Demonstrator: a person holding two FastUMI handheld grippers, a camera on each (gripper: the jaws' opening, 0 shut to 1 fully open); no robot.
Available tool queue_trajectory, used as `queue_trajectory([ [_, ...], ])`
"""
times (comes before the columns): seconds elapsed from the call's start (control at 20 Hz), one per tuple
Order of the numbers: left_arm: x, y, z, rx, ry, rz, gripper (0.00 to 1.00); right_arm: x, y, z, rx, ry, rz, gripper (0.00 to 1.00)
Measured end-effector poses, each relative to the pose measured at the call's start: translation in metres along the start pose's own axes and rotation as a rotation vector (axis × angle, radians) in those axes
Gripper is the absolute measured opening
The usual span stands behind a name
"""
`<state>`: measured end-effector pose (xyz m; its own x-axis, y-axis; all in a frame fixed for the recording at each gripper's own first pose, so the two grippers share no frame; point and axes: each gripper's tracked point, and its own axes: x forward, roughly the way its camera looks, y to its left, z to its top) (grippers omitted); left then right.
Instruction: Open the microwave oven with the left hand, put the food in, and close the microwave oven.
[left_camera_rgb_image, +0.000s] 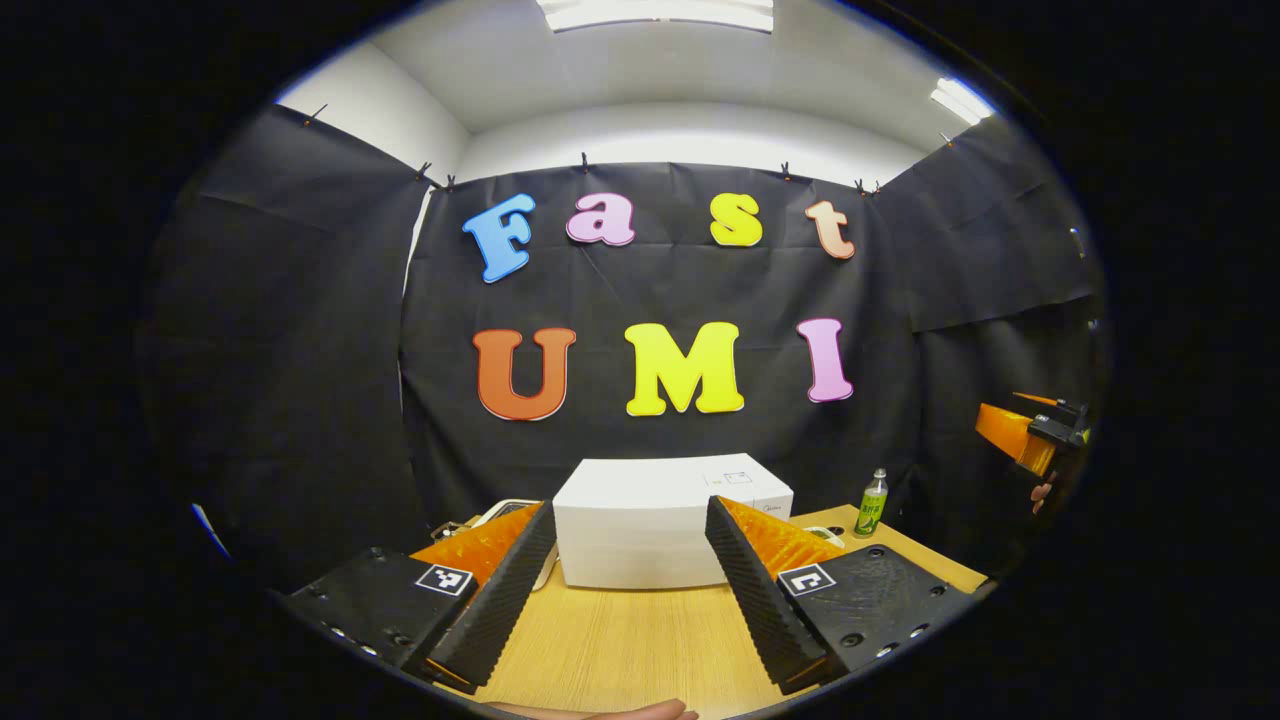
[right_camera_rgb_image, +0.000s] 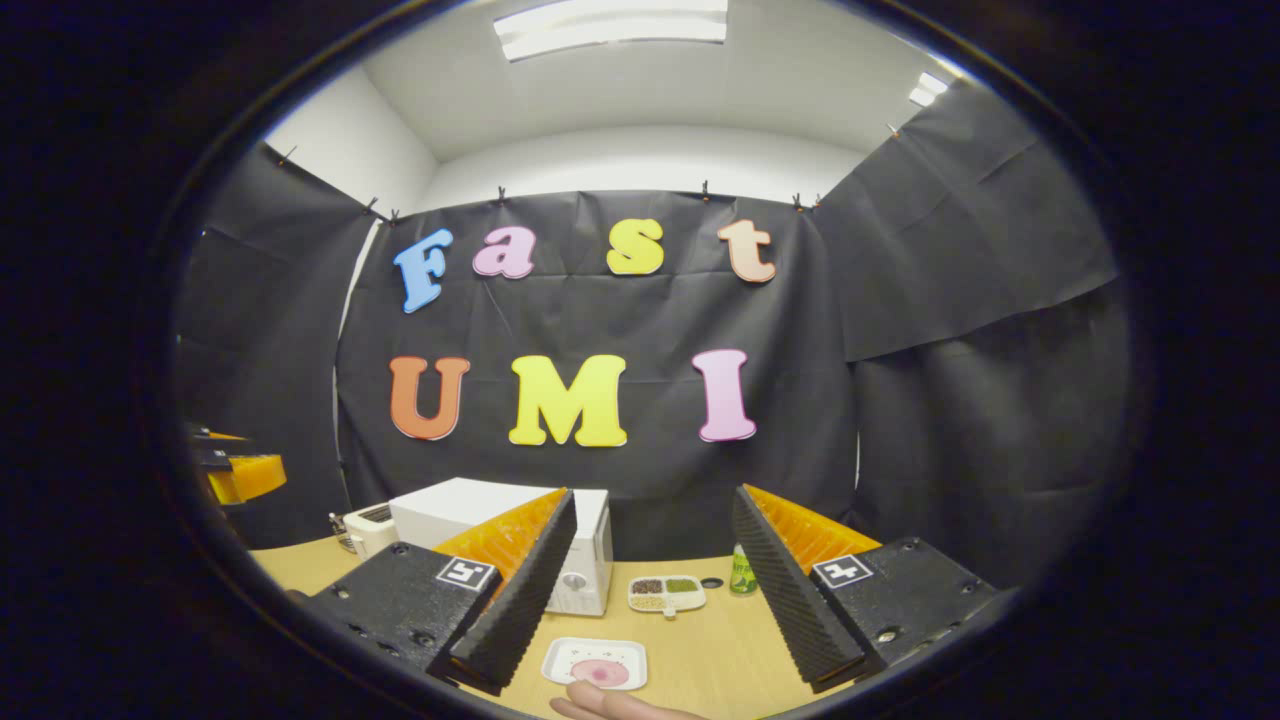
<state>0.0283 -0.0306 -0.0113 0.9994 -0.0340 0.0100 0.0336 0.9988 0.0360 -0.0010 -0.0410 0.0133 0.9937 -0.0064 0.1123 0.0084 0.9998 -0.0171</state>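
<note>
Microwave oven sits closed on the desk. Food plate lies near it. Both grippers, left and right, hover with fingers apart, empty.

On the table, a plate lies before the microwave, a bottle to its right.

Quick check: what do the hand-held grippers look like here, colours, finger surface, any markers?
Both look alike. The left hand-held gripper and the right hand-held gripper each have two wedge-shaped fingers with ribbed black pads, orange ridged backs and black bolted mounts, each carrying a small square black-and-white marker. No cables visible. No sleeves visible.
</note>
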Motion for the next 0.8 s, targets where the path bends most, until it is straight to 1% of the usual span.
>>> queue_trajectory([
  [0.15,0.03,-0.005,-0.018,0.042,-0.005,0.048,0.95,0.006,-0.019,0.003,-0.036,-0.022,-0.045,0.91],
  [0.2,0.038,-0.008,-0.025,0.037,-0.002,0.054,0.95,0.008,-0.022,0.003,-0.038,-0.027,-0.048,1.0],
  [0.25,0.05,-0.016,-0.034,0.02,0.003,0.044,0.95,0.01,-0.023,0.0,-0.029,-0.023,-0.044,0.91],
  [0.4,0.084,-0.044,-0.061,-0.051,-0.004,-0.016,0.95,0.015,-0.037,-0.003,0.015,-0.024,-0.041,0.91],
  [0.5,0.111,-0.055,-0.087,-0.054,0.009,-0.032,0.94,0.018,-0.046,-0.006,0.024,-0.039,-0.053,0.91],
  [0.6,0.137,-0.076,-0.114,-0.036,0.035,-0.058,0.95,0.022,-0.054,-0.015,0.017,-0.04,-0.067,0.91],
  [0.65,0.151,-0.086,-0.124,-0.028,0.039,-0.062,0.95,0.025,-0.058,-0.023,0.008,-0.03,-0.071,1.0],
  [0.7,0.162,-0.095,-0.135,-0.023,0.047,-0.069,0.95,0.027,-0.06,-0.029,-0.002,-0.017,-0.07,0.91],
  [0.75,0.173,-0.106,-0.144,-0.028,0.052,-0.078,0.95,0.03,-0.065,-0.035,-0.016,-0.005,-0.071,1.0],
  [0.8,0.184,-0.119,-0.153,-0.04,0.062,-0.093,0.95,0.033,-0.072,-0.037,-0.027,-0.006,-0.08,1.0],
])
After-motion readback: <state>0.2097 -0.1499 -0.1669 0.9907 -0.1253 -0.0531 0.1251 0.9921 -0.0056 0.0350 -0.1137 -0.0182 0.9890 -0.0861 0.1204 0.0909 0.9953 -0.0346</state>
